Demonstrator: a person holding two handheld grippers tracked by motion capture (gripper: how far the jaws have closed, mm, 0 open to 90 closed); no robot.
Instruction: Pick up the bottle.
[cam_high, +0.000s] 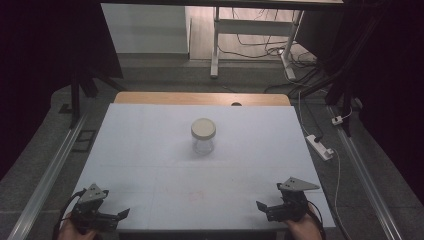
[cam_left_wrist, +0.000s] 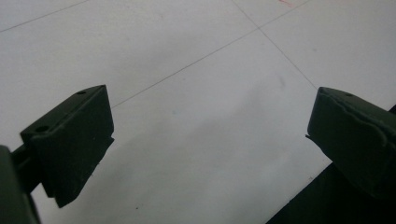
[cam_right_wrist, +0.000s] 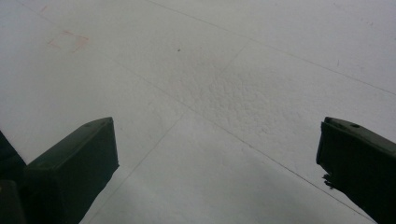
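A clear glass jar with a round beige lid stands upright near the middle of the white table. My left gripper rests at the table's near left corner, its jaws pointing right and wide apart with nothing between them. Over the near right corner my right gripper points left, also open and empty. Both are far from the jar. In the left gripper view the left gripper frames bare white tabletop, with the table's dark edge at lower right. In the right gripper view the right gripper frames bare tabletop too.
A wooden strip runs along the table's far edge. A white power strip with cables lies on the floor to the right. White desk legs stand behind the table. Metal rails flank both sides.
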